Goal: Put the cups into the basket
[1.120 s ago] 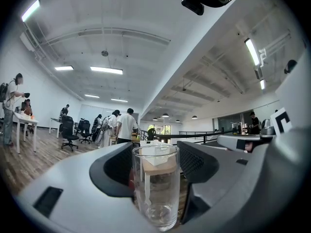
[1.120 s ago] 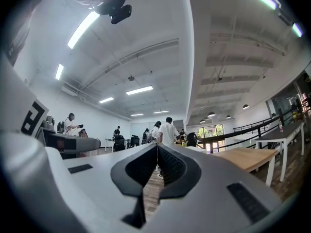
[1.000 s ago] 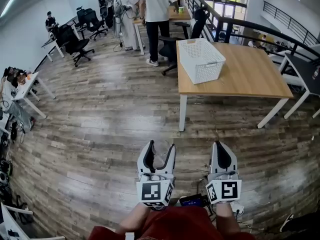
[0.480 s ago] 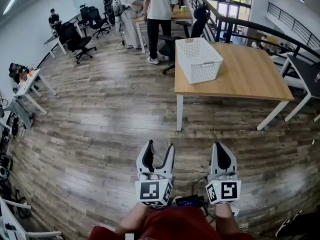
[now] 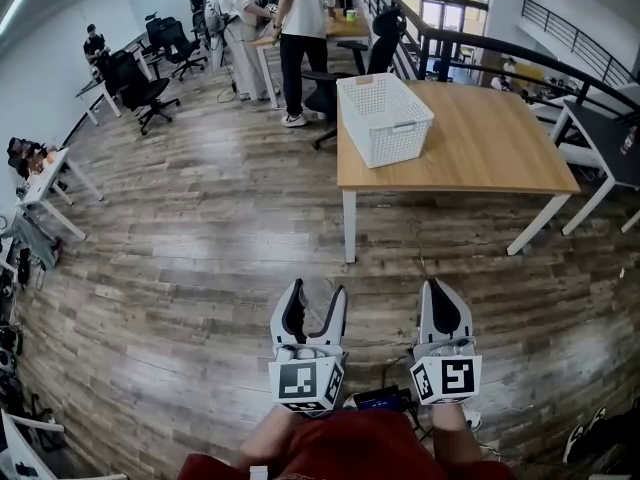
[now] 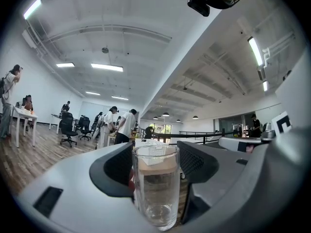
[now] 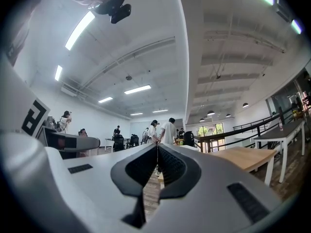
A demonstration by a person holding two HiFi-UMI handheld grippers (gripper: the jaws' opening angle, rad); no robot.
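Table [image 5: 490, 153] and basket [image 5: 385, 118] stand nearer than a second ago: approach under way. Left gripper [image 5: 318, 296] grasps a glass cup [image 6: 155, 188]; right gripper [image 5: 439, 288] is clenched, empty. Delivery pending.

Wood-top counter [image 5: 480, 148] w/ white legs [image 5: 348, 226] stands on the plank floor [image 5: 180, 238], far side of the room in head view. On it: white perforated basket [image 5: 384, 118], upright, open top, at the counter's left end, nr front-left corner, sitting flat on the wood.
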